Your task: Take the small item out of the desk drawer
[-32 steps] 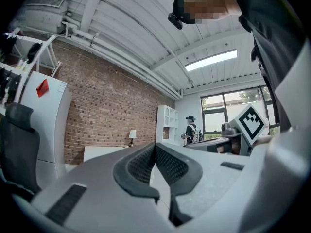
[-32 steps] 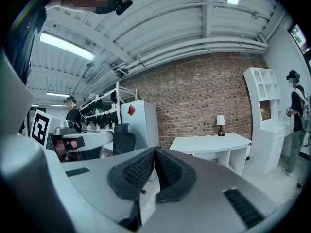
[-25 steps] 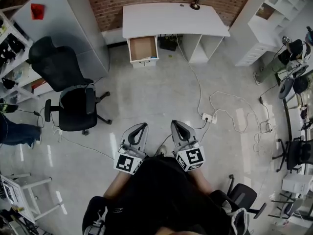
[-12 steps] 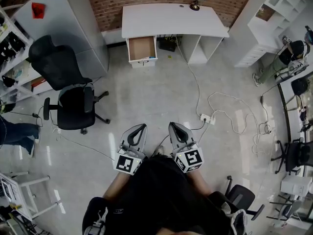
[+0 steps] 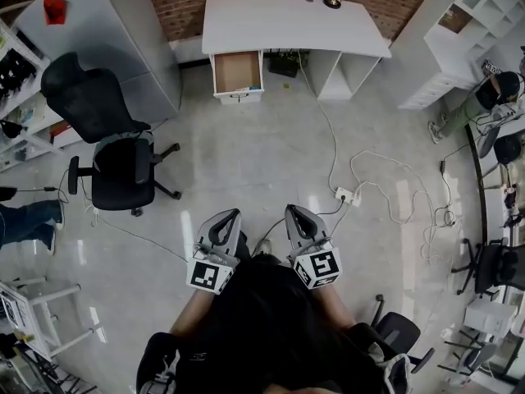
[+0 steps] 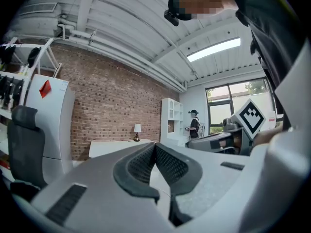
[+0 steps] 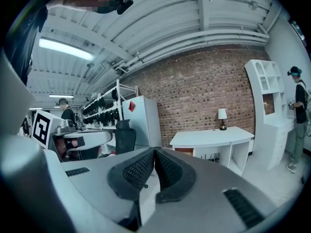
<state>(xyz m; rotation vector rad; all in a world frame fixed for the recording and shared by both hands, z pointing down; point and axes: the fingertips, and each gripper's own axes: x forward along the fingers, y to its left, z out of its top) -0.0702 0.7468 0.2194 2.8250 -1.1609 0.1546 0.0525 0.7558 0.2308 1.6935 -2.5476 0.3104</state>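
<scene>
Standing well back from the desk, out on the open floor in front of it, the person holds both grippers low and side by side, pointed toward the desk. The left gripper has its jaws closed pad to pad with nothing between them. The right gripper is the same, shut and empty. The drawer is pulled out below the desk's left end, its brown inside open to the head view. Its long axis runs straight out from the desk front toward the person. The small item should be in there, but at this range it cannot be made out. Key relation: the drawer lies far ahead of both sets of fingertips and almost dead in line with the left gripper, while the right gripper sits off toward the desk's middle. Judgement: the left gripper is marginally nearer and better lined up. Either way the whole stretch of floor before the desk must be crossed first. The jaws must then part before reaching down into the drawer from above. Task at approach stage; nothing touched yet.
</scene>
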